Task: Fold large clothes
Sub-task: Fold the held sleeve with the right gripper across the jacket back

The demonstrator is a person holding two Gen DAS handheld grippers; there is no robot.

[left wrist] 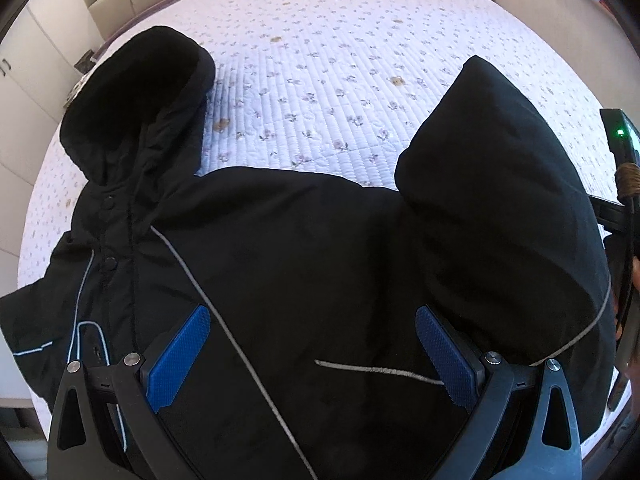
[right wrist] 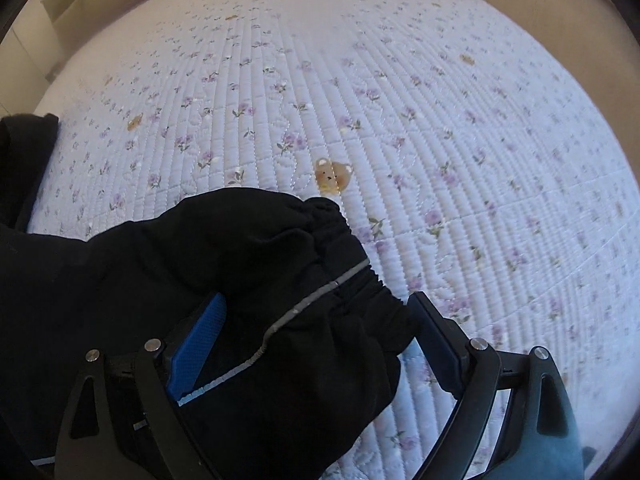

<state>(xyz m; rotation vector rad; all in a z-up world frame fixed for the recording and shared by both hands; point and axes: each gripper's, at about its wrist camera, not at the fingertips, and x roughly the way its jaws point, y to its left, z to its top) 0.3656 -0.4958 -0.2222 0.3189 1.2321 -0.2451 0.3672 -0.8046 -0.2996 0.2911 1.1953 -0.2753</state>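
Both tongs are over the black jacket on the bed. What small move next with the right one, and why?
Probably close the right tongs on the sleeve cuff. The elastic cuff lies between the wide-open blue pads, which do not press it yet. A grip there would let you carry the sleeve across the jacket, while the left tongs hover open above the body.

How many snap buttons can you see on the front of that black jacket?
2 in the left wrist view, both on the jacket's front strip below the hood: upper snap, lower snap. More may be hidden in folds or too dark to make out.
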